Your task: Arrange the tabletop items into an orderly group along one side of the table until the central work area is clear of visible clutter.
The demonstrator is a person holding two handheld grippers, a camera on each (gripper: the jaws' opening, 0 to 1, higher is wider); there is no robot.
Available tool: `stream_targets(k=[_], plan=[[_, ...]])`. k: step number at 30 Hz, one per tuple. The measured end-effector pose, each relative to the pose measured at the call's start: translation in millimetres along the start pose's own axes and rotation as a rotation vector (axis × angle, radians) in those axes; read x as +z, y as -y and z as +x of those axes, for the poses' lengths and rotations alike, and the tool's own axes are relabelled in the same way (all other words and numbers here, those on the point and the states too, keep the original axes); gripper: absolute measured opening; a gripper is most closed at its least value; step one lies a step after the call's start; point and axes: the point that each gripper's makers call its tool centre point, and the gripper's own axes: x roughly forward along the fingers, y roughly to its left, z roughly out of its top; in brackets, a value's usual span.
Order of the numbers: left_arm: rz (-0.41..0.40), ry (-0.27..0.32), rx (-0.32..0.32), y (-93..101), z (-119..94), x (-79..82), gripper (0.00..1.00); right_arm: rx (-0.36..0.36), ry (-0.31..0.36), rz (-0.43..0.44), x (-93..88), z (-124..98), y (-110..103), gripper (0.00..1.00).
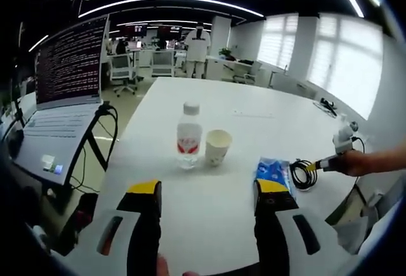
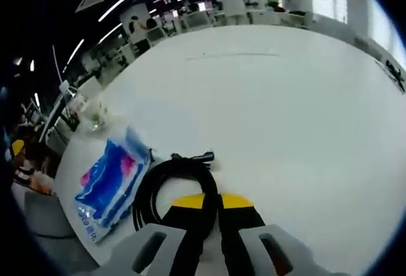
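Holding a coiled black cable (image 2: 166,184) with the right gripper (image 2: 211,201), yellow-tipped jaws pinched nearly together on the near arc of the loop. Left gripper (image 1: 207,190) wide apart and holding nothing, hovering over the near edge of the desk (image 1: 254,108).

Also seen from the left gripper view: cable (image 1: 303,174) near the right edge of the desk, just beside a blue plastic packet (image 1: 274,170), with a hand (image 1: 358,162) behind it. Toward the middle of the desk, a clear water bottle (image 1: 188,135) with a white cap and red label, and a pale paper cup (image 1: 217,146) standing just beside it, upright. Beyond the left edge, a laptop (image 1: 63,92) on a stand, its screen full of text.

Likely risks:
- Slipping of the cable, since only one strand of a springy, smooth, round-sectioned coil sits between the jaws; probable unwinding and trailing across the middle.
- Snagging of the loose plug end (image 2: 204,157) on the packet (image 2: 109,186), whose thin crinkly film lies touching or nearly touching the coil; dragging both together a fair chance.
- Tipping of the light, thin-walled cup if nudged by the bottle or a jaw; rolling of the bottle's smooth cylinder if knocked over.

Desk surface white, matte and bare elsewhere, offering little friction to stop sliding things.
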Motion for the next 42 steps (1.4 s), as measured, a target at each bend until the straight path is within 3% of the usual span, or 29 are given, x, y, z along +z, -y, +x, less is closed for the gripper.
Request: stream_targets(k=[18, 22, 32, 42], plan=[[0.0, 0.002, -0.002, 3.3, 0, -0.4, 0.59, 0.028, 0.04, -0.047, 16.4, -3, -2, 0.08], [-0.003, 0.004, -0.004, 3.0, 0, 0.4, 0.59, 0.043, 0.026, -0.096, 19.7, -2, -5, 0.12], [0.004, -0.001, -0.003, 2.9, 0, -0.3, 0.59, 0.031, 0.05, -0.122, 32.6, -1, -2, 0.1], [0.013, 0.009, 0.005, 1.5, -1, 4.8, 0.59, 0.082, 0.067, -0.165, 51.1, 2, -20, 0.1]])
